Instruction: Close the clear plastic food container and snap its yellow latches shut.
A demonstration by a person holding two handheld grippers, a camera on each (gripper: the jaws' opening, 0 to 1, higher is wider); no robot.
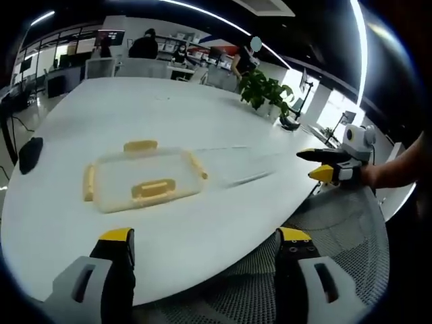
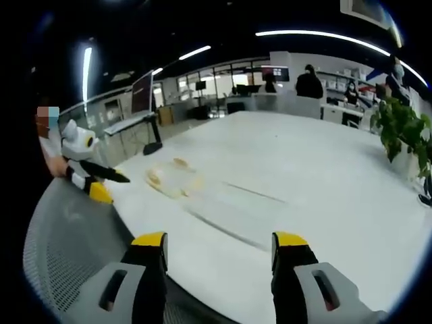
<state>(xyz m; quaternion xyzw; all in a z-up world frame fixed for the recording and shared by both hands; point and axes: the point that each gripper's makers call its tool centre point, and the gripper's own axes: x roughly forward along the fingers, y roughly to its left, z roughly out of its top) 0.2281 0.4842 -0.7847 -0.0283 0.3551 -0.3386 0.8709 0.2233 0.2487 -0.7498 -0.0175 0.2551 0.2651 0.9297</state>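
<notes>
Progress: little of the closing work is being shown as done. In the left gripper view the left gripper [image 1: 202,246] is being held with its jaws spread wide and nothing between them; it is hanging over the mesh seat of a chair [image 1: 317,229] at the near edge of the white table [image 1: 202,115]. Ahead of those jaws and slightly to their left, well apart from them, the clear plastic food container [image 1: 145,177] is lying flat on the table. Whether its lid is seated or merely resting cannot be told. Judged from this, the snapping of the latches is being left entirely to do.

In the right gripper view the right gripper [image 2: 219,253] is likewise being held wide open and empty, with the container ahead and to the left of its jaws, blurred. The same gripper is entering the left gripper view from the right.

Count: one container; four yellow latches [image 1: 154,187] are being counted in the left gripper view, one per side. Two grippers. One dark object [image 1: 30,154] far left on the table. One potted plant [image 1: 264,91] at the far edge. Several people are being seen beyond the table, too small to count surely.
</notes>
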